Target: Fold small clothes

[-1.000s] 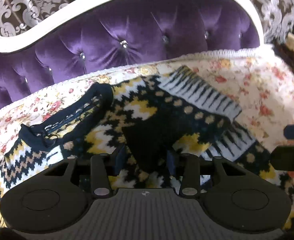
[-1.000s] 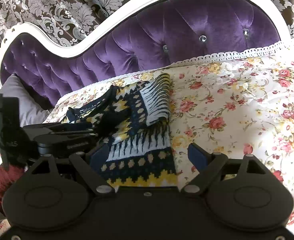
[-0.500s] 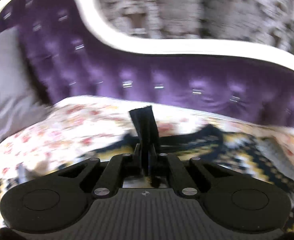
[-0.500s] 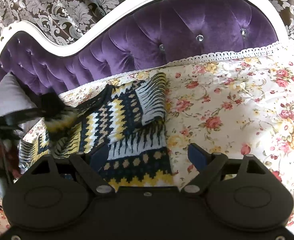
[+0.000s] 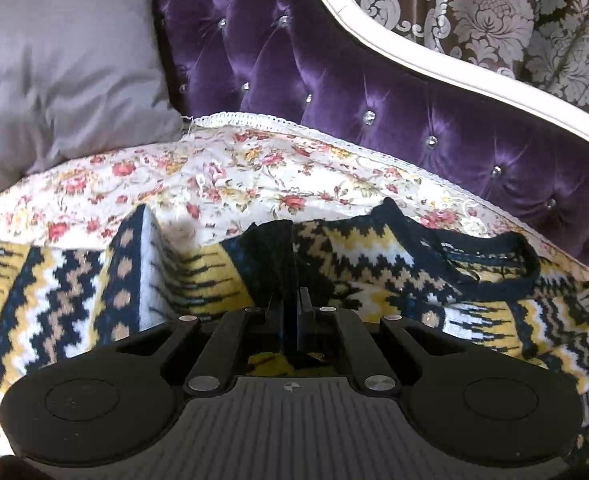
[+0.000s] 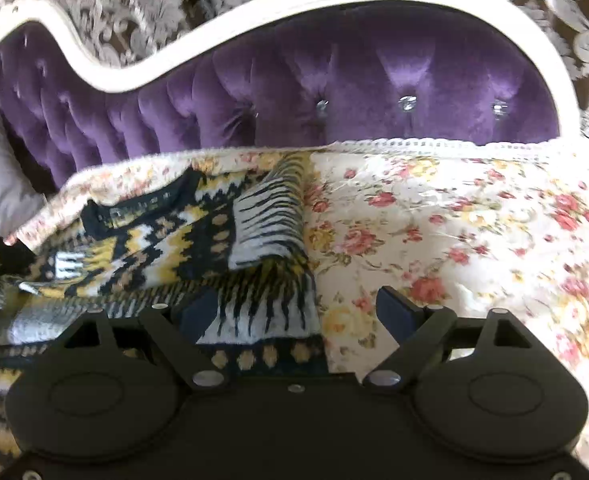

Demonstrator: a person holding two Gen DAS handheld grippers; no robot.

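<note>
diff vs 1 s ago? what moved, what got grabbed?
The left gripper, open over the sweater a second ago, has shut on a dark fold of it and swung left toward the grey pillow. The right gripper stayed open over the sweater's right edge, only edging forward. The folded sleeve stayed put.

Left gripper [image 5: 292, 304] jaws closed; right gripper [image 6: 298, 308] agape.
</note>
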